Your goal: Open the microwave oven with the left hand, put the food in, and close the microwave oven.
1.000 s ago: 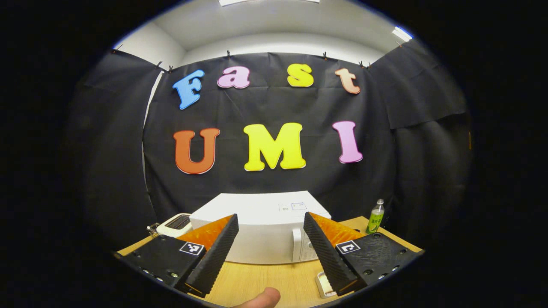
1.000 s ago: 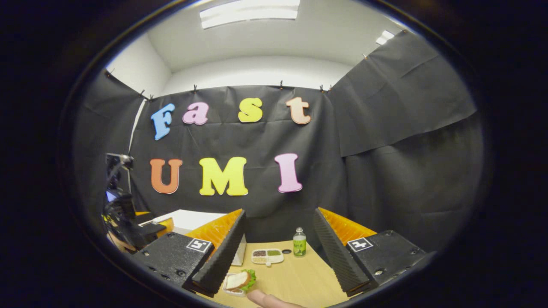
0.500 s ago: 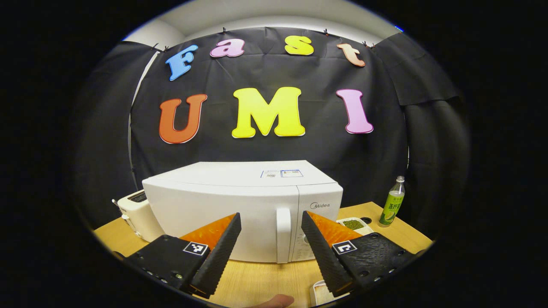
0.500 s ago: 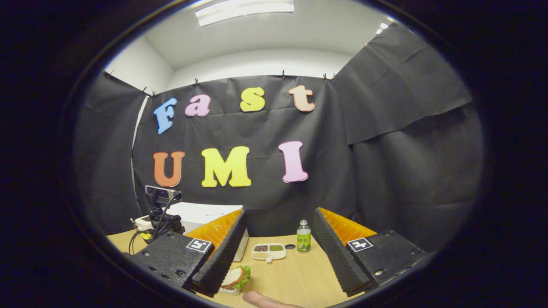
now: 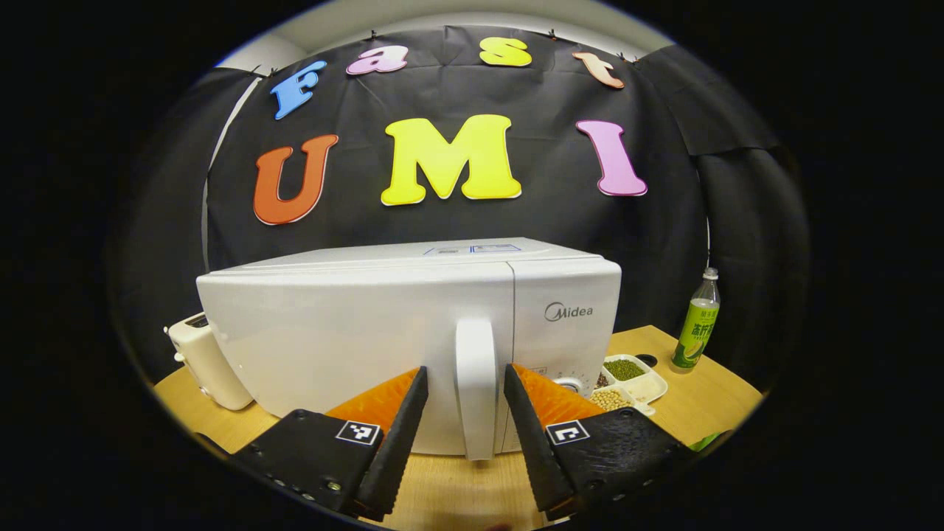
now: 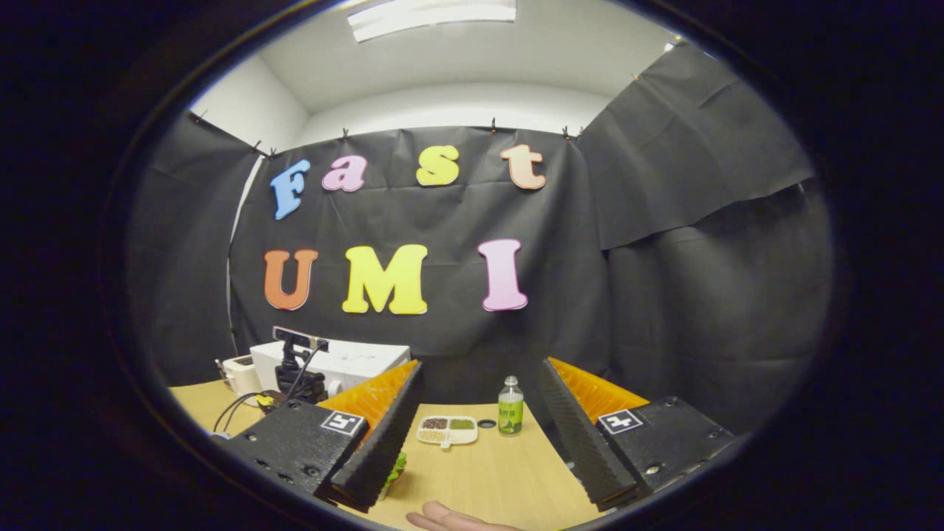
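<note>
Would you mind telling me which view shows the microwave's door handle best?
The left gripper view: the white door handle stands upright, large and central, between the open fingers of the left hand-held gripper. In the right gripper view the microwave is small and far off, its handle too small to make out.

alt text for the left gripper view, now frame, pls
The left gripper has its jaws open on either side of the vertical handle of a closed white microwave oven, not pressing on it. On the wooden table, a white toaster stands left of the oven; a divided dish of beans and a green bottle stand to its right.
</note>
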`<state>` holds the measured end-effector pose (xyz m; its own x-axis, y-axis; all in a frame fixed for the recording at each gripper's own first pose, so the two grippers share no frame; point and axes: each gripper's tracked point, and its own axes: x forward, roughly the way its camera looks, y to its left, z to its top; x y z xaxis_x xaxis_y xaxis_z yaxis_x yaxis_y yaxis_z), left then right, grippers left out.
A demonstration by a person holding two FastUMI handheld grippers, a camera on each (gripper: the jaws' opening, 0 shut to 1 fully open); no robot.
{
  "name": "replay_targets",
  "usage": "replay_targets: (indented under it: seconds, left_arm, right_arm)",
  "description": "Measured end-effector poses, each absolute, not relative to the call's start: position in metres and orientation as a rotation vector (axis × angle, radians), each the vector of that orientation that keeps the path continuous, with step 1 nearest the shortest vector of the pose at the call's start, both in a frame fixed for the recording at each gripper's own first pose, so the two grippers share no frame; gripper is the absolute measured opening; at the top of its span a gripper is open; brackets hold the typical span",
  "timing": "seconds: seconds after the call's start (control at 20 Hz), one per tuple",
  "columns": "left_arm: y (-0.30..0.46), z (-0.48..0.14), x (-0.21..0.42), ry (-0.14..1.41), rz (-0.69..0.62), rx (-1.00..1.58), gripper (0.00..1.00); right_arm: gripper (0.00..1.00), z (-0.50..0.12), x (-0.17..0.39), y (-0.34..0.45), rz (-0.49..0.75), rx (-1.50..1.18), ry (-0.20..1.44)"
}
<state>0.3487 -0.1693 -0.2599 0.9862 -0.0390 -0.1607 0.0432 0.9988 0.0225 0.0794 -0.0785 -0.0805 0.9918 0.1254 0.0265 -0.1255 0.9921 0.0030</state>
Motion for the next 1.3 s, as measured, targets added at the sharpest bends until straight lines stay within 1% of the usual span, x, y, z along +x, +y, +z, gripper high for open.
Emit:
replay_targets:
  seconds: [0.05,0.15,0.2,0.25,0.3,0.35,0.4,0.45,0.5,0.55,0.65,0.7,1.0,1.3]
  left_arm:
    - [-0.17,-0.256,0.344,0.144,-0.041,0.028,0.75]
    - [-0.172,-0.256,0.341,0.13,-0.023,0.045,0.27]
    - [-0.17,-0.255,0.342,0.133,-0.014,0.031,0.28]
    - [-0.17,-0.259,0.345,0.139,-0.008,0.004,0.26]
    - [-0.171,-0.257,0.345,0.151,-0.006,-0.009,0.13]
    - [-0.17,-0.258,0.343,0.158,0.0,-0.021,0.18]
    - [-0.17,-0.257,0.342,0.164,0.006,-0.021,0.18]
    - [-0.17,-0.259,0.342,0.17,0.002,-0.014,0.12]
    - [-0.17,-0.259,0.341,0.165,-0.003,-0.014,0.12]
    - [-0.171,-0.259,0.335,0.164,-0.012,-0.01,0.12]
    - [-0.165,-0.255,0.317,0.137,-0.004,-0.01,0.12]
    - [-0.164,-0.258,0.305,0.141,-0.007,-0.011,0.12]
    - [-0.146,-0.256,0.253,0.123,-0.077,-0.016,0.12]
    - [-0.12,-0.259,0.205,0.135,-0.164,-0.015,0.12]
  right_arm:
    - [1.0,-0.082,0.077,-0.077,0.133,0.008,-0.023]
    - [1.0,-0.087,0.075,-0.076,0.138,0.008,-0.007]
    - [0.92,-0.089,0.074,-0.077,0.14,0.011,0.001]
    - [0.92,-0.09,0.073,-0.077,0.143,0.016,0.004]
    - [0.92,-0.092,0.073,-0.078,0.14,0.018,0.008]
    - [0.92,-0.094,0.073,-0.08,0.137,0.018,0.014]
    - [0.92,-0.095,0.072,-0.082,0.134,0.019,0.017]
    - [1.0,-0.095,0.071,-0.084,0.127,0.019,0.017]
    - [1.0,-0.094,0.069,-0.086,0.123,0.02,0.013]
    - [0.92,-0.094,0.066,-0.087,0.124,0.02,0.01]
    - [0.92,-0.096,0.064,-0.088,0.123,0.016,0.009]
    - [1.0,-0.096,0.064,-0.089,0.119,0.013,0.008]
    - [1.0,-0.1,0.048,-0.076,0.122,0.028,0.023]
    - [1.0,-0.102,0.024,-0.044,0.162,0.034,0.032]
